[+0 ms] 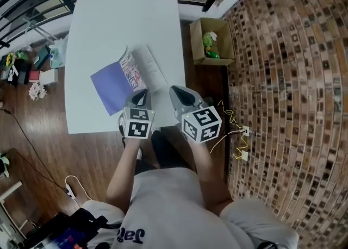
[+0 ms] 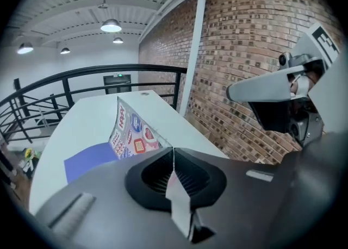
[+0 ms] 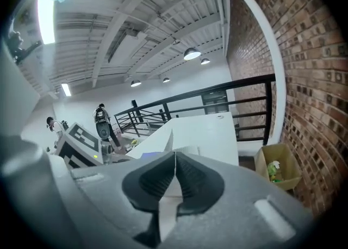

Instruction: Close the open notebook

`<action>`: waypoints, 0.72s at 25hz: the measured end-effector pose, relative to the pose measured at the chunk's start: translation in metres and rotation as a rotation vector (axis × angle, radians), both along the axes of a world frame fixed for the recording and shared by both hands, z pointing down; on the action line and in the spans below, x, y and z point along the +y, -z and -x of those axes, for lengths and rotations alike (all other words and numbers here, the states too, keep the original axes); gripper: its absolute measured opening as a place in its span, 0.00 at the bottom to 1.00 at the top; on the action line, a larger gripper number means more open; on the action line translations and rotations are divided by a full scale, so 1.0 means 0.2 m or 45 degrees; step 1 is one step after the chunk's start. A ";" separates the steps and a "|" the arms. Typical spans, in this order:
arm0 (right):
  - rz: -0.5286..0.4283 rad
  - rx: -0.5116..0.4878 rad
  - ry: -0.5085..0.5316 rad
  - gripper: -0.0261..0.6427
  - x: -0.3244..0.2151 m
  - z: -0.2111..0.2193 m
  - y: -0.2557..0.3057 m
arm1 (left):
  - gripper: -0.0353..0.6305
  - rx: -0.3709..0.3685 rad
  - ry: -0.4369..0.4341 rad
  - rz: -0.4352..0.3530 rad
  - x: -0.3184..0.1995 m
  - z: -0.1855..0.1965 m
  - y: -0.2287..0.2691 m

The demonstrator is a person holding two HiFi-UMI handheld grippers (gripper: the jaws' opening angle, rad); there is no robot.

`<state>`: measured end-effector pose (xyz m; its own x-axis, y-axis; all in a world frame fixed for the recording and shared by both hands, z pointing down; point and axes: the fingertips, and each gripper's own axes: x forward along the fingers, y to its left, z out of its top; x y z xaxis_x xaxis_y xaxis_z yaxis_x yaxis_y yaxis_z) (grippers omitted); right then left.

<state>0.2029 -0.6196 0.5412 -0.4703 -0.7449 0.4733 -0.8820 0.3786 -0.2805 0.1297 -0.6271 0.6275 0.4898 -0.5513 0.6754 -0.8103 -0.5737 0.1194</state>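
**A:** Where are your grippers?
**B:** Your left gripper (image 2: 173,153) is closed on the near corner of the standing page (image 1: 136,70). Your right gripper (image 3: 174,155) is closed on nothing, just beside it.

**A:** And the notebook (image 1: 126,79)?
**B:** It lies open by the near edge of the counter (image 1: 109,19). Its spine runs away from you and leans a bit left. The purple cover (image 1: 111,86) lies flat on the left. A white page (image 1: 154,67) lies on the right, close to the counter's right edge.

**A:** Any room to move?
**B:** Lots of white counter lies to the left and beyond. A cardboard box (image 1: 211,41) sits on the floor to the right.
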 end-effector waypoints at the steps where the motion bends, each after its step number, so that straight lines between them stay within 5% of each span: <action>1: 0.002 0.001 -0.014 0.02 0.01 -0.03 0.00 | 0.09 -0.008 -0.021 0.007 -0.01 -0.04 -0.03; 10: 0.016 0.001 -0.076 0.02 0.09 -0.19 -0.04 | 0.13 -0.042 -0.144 0.140 -0.06 -0.31 -0.34; 14: 0.011 -0.027 -0.073 0.02 0.08 -0.18 -0.05 | 0.36 0.059 -0.107 0.247 0.00 -0.33 -0.43; 18: -0.018 -0.045 -0.029 0.02 0.04 -0.09 -0.02 | 0.38 0.173 -0.016 0.110 0.04 -0.19 -0.28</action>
